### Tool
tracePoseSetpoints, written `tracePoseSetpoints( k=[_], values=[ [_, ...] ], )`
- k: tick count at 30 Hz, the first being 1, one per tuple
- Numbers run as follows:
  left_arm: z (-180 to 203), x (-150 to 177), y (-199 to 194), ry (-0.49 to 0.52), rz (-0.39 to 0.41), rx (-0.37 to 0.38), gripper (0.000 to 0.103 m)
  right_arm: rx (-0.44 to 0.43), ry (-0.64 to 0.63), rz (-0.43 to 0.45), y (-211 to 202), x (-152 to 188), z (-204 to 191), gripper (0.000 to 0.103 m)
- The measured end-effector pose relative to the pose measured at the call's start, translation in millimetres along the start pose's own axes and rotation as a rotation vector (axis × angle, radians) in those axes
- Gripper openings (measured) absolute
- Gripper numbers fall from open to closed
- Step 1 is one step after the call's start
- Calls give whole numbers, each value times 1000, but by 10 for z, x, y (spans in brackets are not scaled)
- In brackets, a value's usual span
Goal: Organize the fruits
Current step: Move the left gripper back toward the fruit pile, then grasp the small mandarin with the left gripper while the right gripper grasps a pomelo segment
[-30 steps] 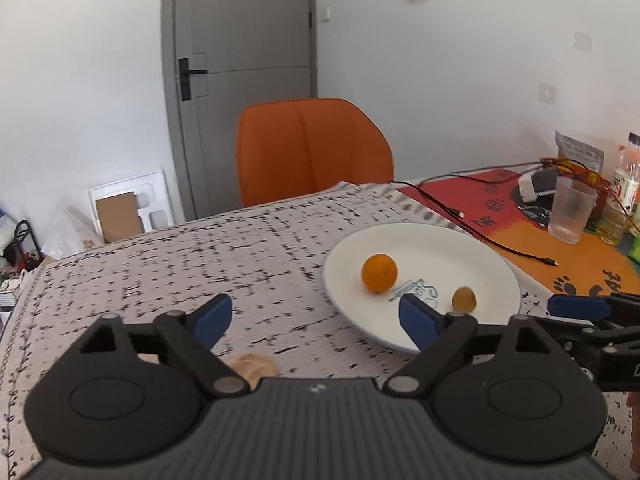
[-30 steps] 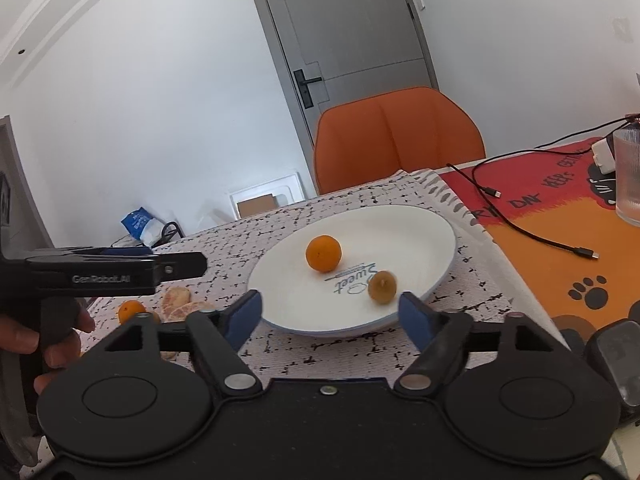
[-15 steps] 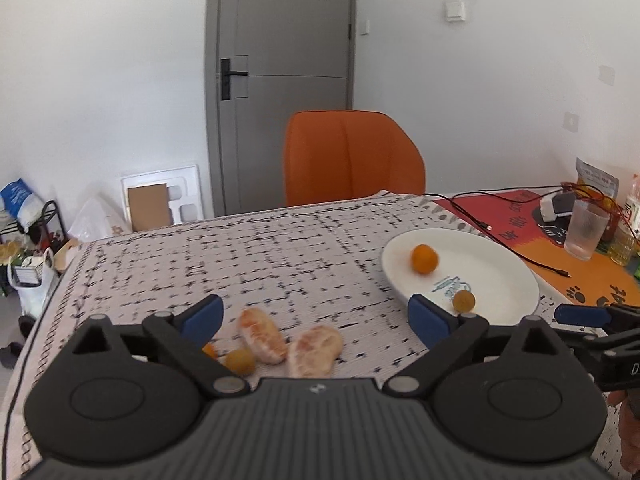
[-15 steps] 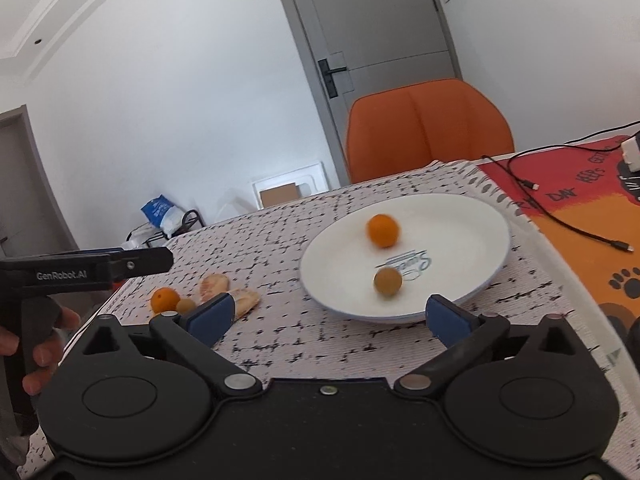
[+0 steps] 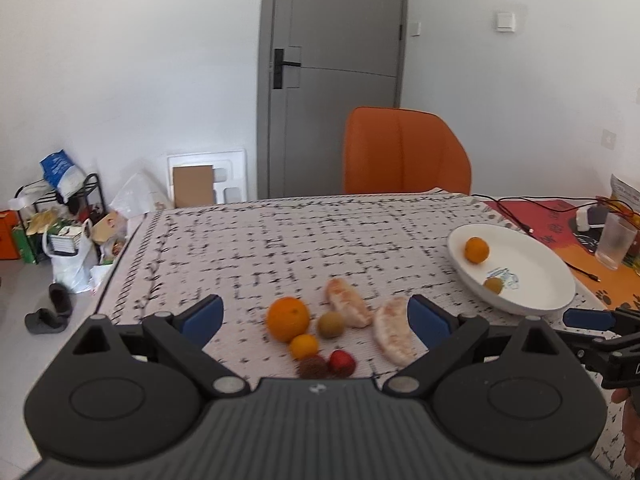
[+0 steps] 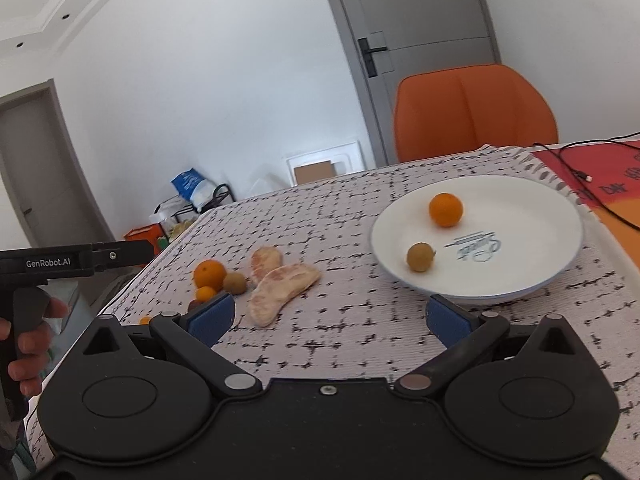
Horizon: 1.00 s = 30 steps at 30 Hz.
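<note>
A white plate (image 5: pixel 516 304) (image 6: pixel 480 296) at the right holds an orange (image 5: pixel 477 250) (image 6: pixel 445 209) and a small brown fruit (image 5: pixel 493 285) (image 6: pixel 420 256). On the tablecloth lies a cluster: a big orange (image 5: pixel 288 319) (image 6: pixel 209 274), a small orange (image 5: pixel 304 346), a brownish fruit (image 5: pixel 331 325), two peeled citrus segments (image 5: pixel 347 308) (image 5: pixel 394 336), a lychee (image 5: pixel 312 366) and a red fruit (image 5: pixel 342 362). My left gripper (image 5: pixel 316 318) is open just short of the cluster. My right gripper (image 6: pixel 330 318) is open and holds nothing, near the plate's front rim.
An orange chair (image 5: pixel 404 152) stands behind the table. At the far right, cables (image 5: pixel 520 216) and a plastic cup (image 5: pixel 614 246) lie on an orange mat (image 5: pixel 560 228). Bags and a rack clutter the floor (image 5: pixel 60 232) beyond the table's left edge. A hand (image 6: pixel 24 360) grips the left gripper's handle.
My left gripper has swung left from the plate to the fruit cluster. My right gripper's jaws have widened and it has drawn back to the left. The small brown fruit has rolled slightly on the plate.
</note>
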State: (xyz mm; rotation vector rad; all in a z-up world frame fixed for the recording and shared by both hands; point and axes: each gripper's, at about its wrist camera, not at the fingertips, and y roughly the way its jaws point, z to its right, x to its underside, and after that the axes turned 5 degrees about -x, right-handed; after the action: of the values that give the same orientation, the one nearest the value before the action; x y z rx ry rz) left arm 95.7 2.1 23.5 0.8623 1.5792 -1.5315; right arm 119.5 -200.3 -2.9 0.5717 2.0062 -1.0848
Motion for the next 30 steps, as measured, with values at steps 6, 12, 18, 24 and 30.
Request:
tracePoseSetpoints(
  k=[6, 12, 18, 24, 30],
  values=[
    [-206, 49, -45, -45, -11, -26, 98, -23, -26, -26, 62, 4, -123, 103],
    [-358, 123, -55, -86, -16, -43, 97, -42, -38, -42, 113, -26, -187, 103],
    [-493, 246, -2, -128, -38, -48, 95, -50, -49, -60, 191, -38, -225, 103],
    [-544, 346, 71, -151, -52, -49, 84, -50, -47, -84, 298, -32, -243, 103],
    [-545, 469, 177, -162, -85, -35, 64, -53, -60, -104, 404, -15, -295, 103]
  ],
)
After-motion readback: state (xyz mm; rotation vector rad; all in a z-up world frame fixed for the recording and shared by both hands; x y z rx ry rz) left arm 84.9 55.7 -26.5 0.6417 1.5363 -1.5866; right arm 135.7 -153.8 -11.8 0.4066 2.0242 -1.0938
